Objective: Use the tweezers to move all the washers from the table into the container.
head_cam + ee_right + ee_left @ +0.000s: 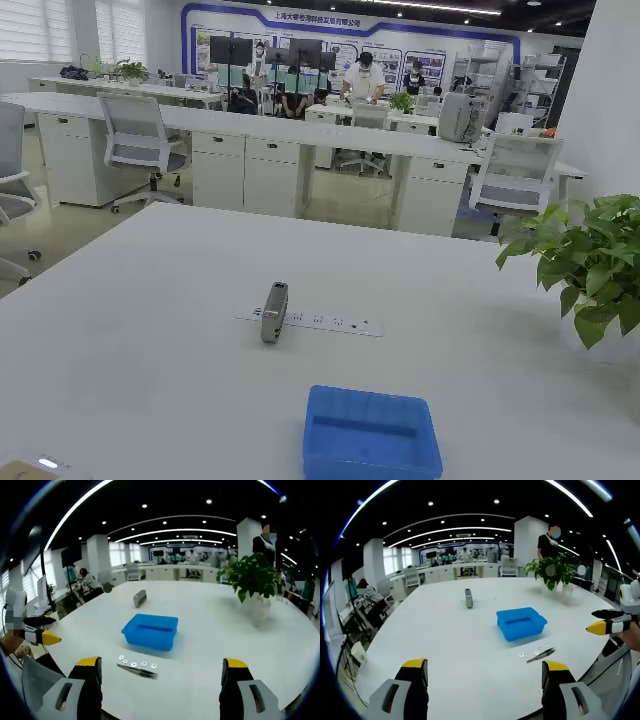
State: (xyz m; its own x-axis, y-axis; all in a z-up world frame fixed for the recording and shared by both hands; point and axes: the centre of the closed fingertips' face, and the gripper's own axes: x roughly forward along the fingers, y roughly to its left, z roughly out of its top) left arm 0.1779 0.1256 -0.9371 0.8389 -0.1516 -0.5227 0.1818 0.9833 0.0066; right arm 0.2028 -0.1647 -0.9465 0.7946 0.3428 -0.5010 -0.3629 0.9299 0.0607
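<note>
Several small metal washers (534, 651) (136, 661) lie in a short row on the white table just in front of the blue container (370, 432) (521, 623) (150, 631). The tweezers (541, 654) (137, 670) lie flat beside the washers, on the side nearer me. My left gripper (484, 672) is held above the table's near edge, open and holding nothing. My right gripper (160, 670) is likewise open and holding nothing, back from the tweezers. Each gripper appears at the edge of the other's view, left gripper (35, 630) and right gripper (612, 625).
A grey oblong device (273, 311) (468, 598) (139, 598) stands mid-table on a socket strip (330, 323). A potted plant (595, 265) (252, 580) sits at the table's right side. A person (550, 540) stands behind it. Desks and chairs fill the room beyond.
</note>
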